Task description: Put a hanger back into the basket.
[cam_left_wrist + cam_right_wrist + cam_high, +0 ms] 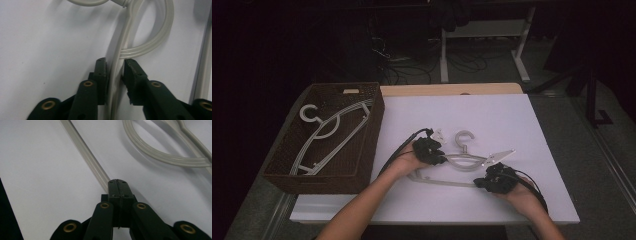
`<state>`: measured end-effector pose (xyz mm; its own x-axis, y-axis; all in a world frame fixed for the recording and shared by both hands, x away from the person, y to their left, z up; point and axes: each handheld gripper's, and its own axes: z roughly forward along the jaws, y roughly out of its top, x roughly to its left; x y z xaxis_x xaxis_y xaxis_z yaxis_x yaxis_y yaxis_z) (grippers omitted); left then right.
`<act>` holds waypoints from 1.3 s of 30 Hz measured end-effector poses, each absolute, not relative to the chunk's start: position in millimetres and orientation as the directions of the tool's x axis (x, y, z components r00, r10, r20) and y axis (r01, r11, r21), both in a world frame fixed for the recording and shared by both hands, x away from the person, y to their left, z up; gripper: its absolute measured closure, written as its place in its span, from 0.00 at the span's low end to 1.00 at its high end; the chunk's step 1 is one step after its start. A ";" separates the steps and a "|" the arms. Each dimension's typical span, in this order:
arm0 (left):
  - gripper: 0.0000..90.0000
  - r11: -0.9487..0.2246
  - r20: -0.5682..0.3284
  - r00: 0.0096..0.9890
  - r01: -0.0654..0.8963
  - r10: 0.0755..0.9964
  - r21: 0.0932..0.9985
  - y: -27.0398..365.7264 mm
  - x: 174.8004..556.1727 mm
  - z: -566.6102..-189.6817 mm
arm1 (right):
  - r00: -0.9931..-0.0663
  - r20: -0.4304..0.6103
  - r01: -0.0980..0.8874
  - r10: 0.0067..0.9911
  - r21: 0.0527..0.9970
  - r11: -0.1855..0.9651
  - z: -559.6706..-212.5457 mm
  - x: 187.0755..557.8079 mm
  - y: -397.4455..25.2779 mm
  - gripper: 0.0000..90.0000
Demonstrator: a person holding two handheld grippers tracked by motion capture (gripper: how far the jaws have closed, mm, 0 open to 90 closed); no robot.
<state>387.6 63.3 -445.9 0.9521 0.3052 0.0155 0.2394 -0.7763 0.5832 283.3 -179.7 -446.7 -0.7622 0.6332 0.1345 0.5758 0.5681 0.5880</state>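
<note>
- In the left gripper view, the left gripper (115,67) has its jaws set either side of the shoulder arm of a pale plastic clothes hanger (117,62); the arm runs up between the pads, which stand close on it with a thin gap showing on one side, so the hold looks snug rather than fully pinched.
- In the right gripper view, the right gripper (117,181) has its jaws pressed flat together at the end of the hanger's straight bottom bar (86,153); whether the bar is nipped between the tips or merely touched by them cannot be told from there.
- The hanger lies flat on the white table top (512,120), in front of the person, with its hook (464,138) pointing away.
- To the left stands a brown wicker basket (373,120) with other pale hangers (329,132) already lying in it; the work in hand looks like lifting this hanger across to join them.
- To do it well, the left jaws should close fully before lifting, both hands should rise together to keep the hanger level, and the hook should clear the basket wall.
- The high view adds what the gripper views lack: the basket, both hands, and the grippers at opposite ends of the hanger.
</note>
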 end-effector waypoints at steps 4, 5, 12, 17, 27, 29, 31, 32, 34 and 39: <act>0.86 -0.778 0.021 0.955 0.227 0.294 0.586 64.3 387.7 -446.1 | -0.763 0.130 0.574 0.633 0.585 0.572 -446.3 283.0 -179.1 0.99; 0.87 -0.781 0.029 0.957 0.218 0.288 0.585 63.7 386.6 -445.9 | -0.764 0.130 0.573 0.632 0.585 0.573 -446.2 283.0 -179.2 0.99; 0.91 -0.783 0.026 0.960 0.212 0.279 0.584 65.5 381.5 -445.3 | -0.762 0.125 0.573 0.635 0.586 0.572 -446.3 285.1 -180.9 0.99; 0.92 -0.782 0.022 0.955 0.230 0.297 0.579 72.5 379.6 -441.5 | -0.760 0.148 0.564 0.632 0.634 0.529 -439.0 285.4 -181.5 0.90; 0.92 -0.727 0.039 0.916 0.291 0.400 0.622 89.0 378.3 -405.3 | -0.724 0.166 0.527 0.670 0.760 0.381 -414.7 286.2 -199.2 0.42; 0.92 -0.716 0.049 0.905 0.300 0.423 0.630 93.0 378.6 -393.6 | -0.717 0.167 0.516 0.677 0.780 0.354 -410.1 285.3 -203.9 0.37; 0.92 -0.706 0.068 0.890 0.308 0.450 0.638 97.9 379.1 -380.7 | -0.713 0.166 0.503 0.681 0.798 0.333 -406.4 283.8 -207.5 0.33; 0.92 -0.696 0.073 0.881 0.315 0.467 0.645 101.1 379.3 -374.0 | -0.712 0.167 0.497 0.682 0.807 0.321 -404.6 283.1 -209.4 0.33; 0.92 -0.680 0.081 0.866 0.326 0.494 0.657 109.8 380.0 -357.7 | -0.711 0.170 0.490 0.682 0.816 0.307 -401.9 282.0 -213.1 0.30; 0.92 -0.652 0.104 0.833 0.340 0.543 0.678 136.2 380.1 -322.0 | -0.706 0.168 0.490 0.688 0.817 0.303 -403.4 283.7 -217.2 0.23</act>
<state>380.1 136.2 -322.0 0.8335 0.5427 0.1040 0.3397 -0.6518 0.6781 283.7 -217.2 -403.4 -0.7057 0.6883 0.1678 0.4900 0.3031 0.8174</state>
